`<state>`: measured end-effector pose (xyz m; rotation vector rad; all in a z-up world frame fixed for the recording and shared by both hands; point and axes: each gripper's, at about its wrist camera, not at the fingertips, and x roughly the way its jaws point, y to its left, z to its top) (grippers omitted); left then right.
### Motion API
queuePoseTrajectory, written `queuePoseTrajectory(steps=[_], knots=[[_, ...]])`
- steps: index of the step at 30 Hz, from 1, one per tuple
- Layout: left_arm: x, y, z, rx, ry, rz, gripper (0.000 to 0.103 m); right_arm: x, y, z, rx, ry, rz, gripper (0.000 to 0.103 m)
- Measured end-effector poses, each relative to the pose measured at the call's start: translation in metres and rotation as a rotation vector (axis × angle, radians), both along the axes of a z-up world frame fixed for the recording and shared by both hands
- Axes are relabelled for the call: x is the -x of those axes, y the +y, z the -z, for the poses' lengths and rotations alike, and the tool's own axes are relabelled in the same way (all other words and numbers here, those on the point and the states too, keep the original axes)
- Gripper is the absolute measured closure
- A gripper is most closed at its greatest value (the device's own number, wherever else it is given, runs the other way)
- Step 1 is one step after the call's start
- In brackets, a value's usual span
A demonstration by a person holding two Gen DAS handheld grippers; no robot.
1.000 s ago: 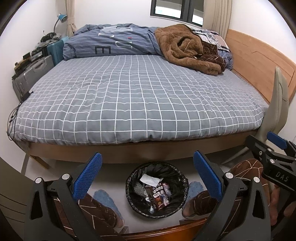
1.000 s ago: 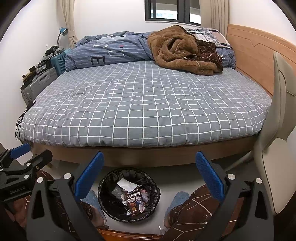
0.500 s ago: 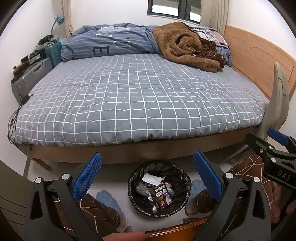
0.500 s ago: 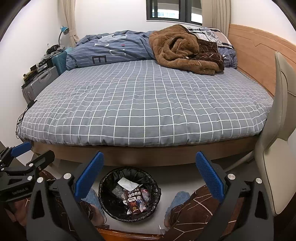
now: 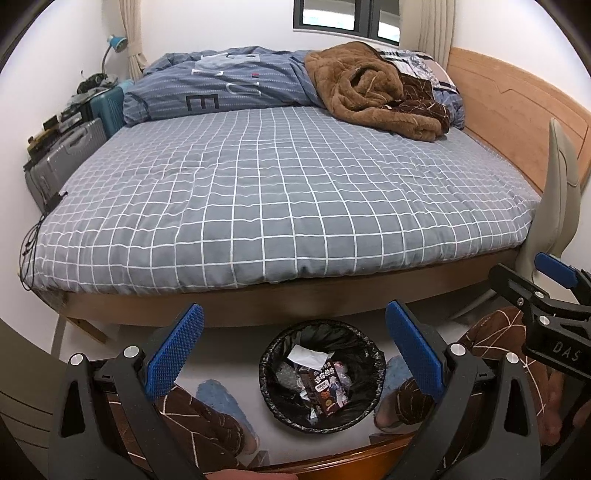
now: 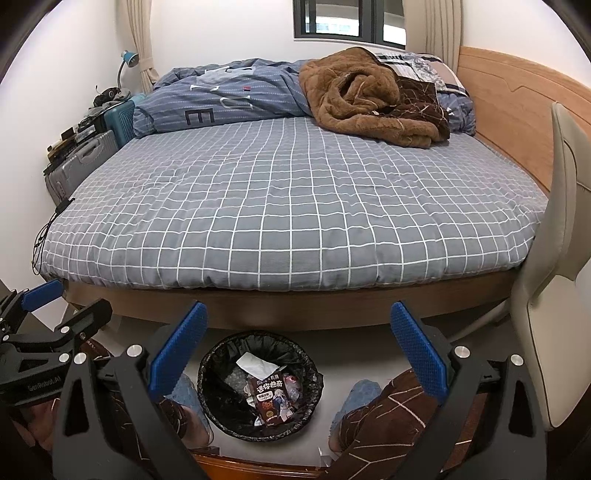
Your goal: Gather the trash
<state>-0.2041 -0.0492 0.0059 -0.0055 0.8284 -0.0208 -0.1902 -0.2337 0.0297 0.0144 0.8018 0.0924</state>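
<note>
Left tool (image 5: 293, 350) open, jaws spread wide, nothing between the blue pads (image 5: 173, 354). Right tool (image 6: 297, 350) also open and empty, pads (image 6: 419, 354) wide apart. Both held side by side above the floor; each shows at the edge of the other's view.

Wooden surface edge (image 5: 332, 463) runs along the bottom of both views, just under the tools.

Below and between the jaws: round trash bin (image 5: 321, 374) with black liner, standing on the pale floor (image 6: 351, 347) between the person's feet in blue slippers (image 5: 221, 402). Brown patterned trouser legs (image 6: 384, 417) either side of the bin. Trash is in the bin: a dark snack wrapper (image 6: 271, 400) with printed characters, a crumpled white tissue (image 6: 255, 363) above it, some clear plastic bits underneath, too small to tell what.

Beyond the bin: wooden bed frame (image 6: 295, 308), then the bed with grey grid-check cover (image 6: 288, 206). Beige chair (image 6: 554, 280) at right, beside the bed corner.

Far end of bed: blue striped duvet (image 5: 229, 86) bunched up, brown fleece blanket (image 5: 369, 92) piled to its right, touching it. Wooden headboard (image 5: 509, 110) along the right side. Grey suitcase (image 5: 62, 162) and teal suitcase (image 5: 109, 109) at left against the wall, blue desk lamp (image 5: 116, 42) behind them. Window (image 6: 349, 18) on the far wall, curtains each side.
</note>
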Motion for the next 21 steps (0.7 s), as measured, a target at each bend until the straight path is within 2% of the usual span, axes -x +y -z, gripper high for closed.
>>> queuePoseTrajectory(steps=[21], knots=[[-0.0034, 0.0016, -0.0030, -0.001, 0.010, -0.019, 0.006, -0.0012, 0.0011, 0.0053, -0.001, 0.007, -0.013, 0.008]])
